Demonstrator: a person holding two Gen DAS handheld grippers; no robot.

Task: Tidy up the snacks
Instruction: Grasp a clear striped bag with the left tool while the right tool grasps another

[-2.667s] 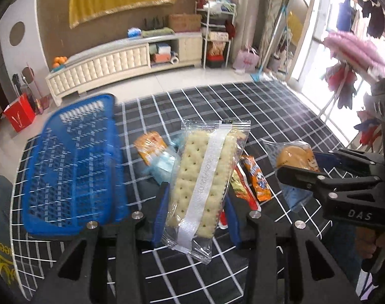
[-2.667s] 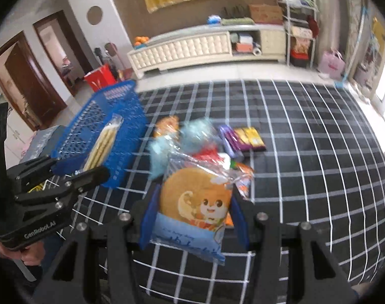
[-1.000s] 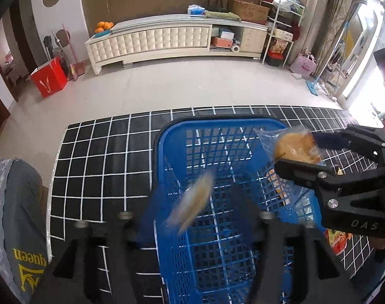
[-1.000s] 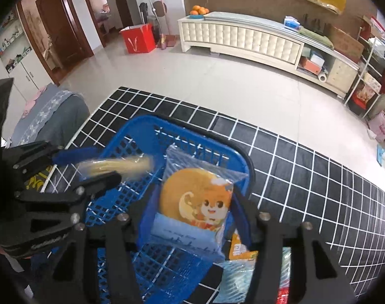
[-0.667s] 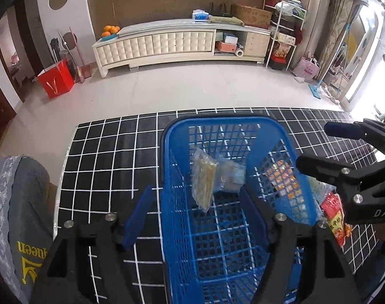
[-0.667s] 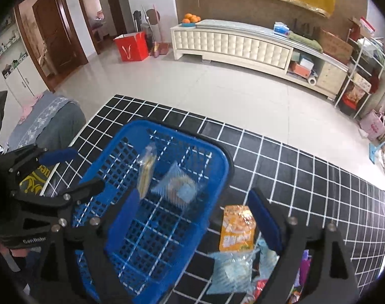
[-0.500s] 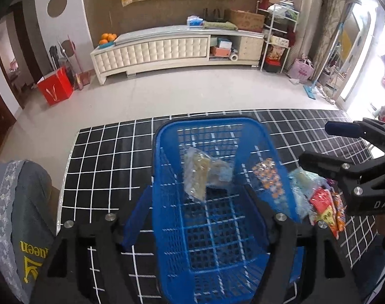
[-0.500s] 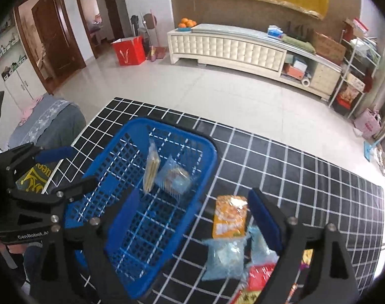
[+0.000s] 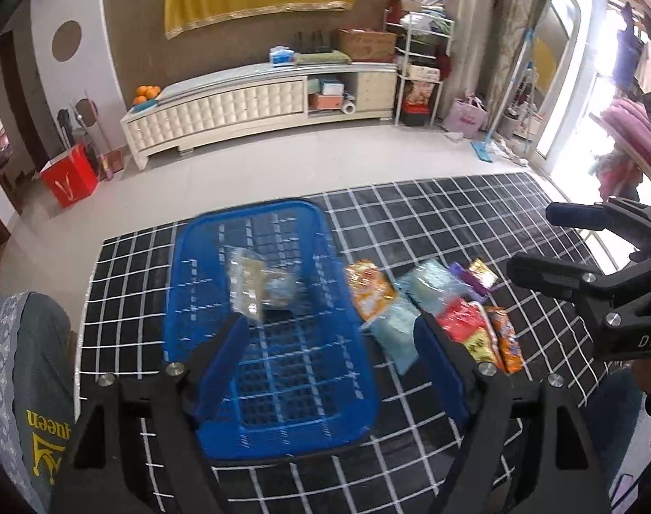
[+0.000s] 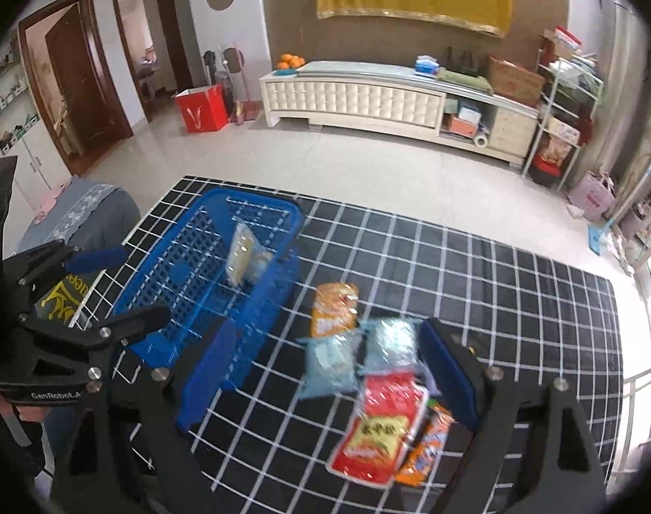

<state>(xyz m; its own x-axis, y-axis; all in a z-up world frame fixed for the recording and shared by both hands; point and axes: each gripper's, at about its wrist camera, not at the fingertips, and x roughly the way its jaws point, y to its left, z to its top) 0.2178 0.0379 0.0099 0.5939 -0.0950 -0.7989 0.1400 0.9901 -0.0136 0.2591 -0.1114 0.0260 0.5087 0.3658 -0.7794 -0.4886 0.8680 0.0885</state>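
- Both grippers empty: left gripper (image 9: 332, 338) with jaws opening, nothing but the basket's mesh seen through the gap; right gripper (image 10: 325, 368) spread wide, no pad pressing on anything.
- Blue basket (image 9: 188, 300) on the black grid-patterned mat (image 9: 432, 214), already holding a cracker pack (image 10: 240, 252) and a second clear-wrapped snack beside it; blurred in both views, the second one's kind hard to tell.
- Loose snacks in a cluster on the mat just to the right of the basket: orange packet (image 10: 335, 308) nearest the basket wall, two pale blue packets (image 10: 329, 364) next, red packet (image 10: 379, 424) and a narrow orange pack (image 10: 428, 445) nearest the camera.
- Key relation: in the right wrist view the cluster sits directly ahead between the right fingers, the red packet lowest, its long axis running roughly along the fingers' line; a grip across its short width looks most natural.
- Right gripper judged nearer the pile; left gripper aligned over the basket, with the orange packet its closest loose item, off to its right.
- Purple and gold packets (image 9: 475, 276) at the far edge of the pile show only in the left wrist view.
- Narrow orange pack partly under the red one, partly behind the right finger; overlap depth unclear.
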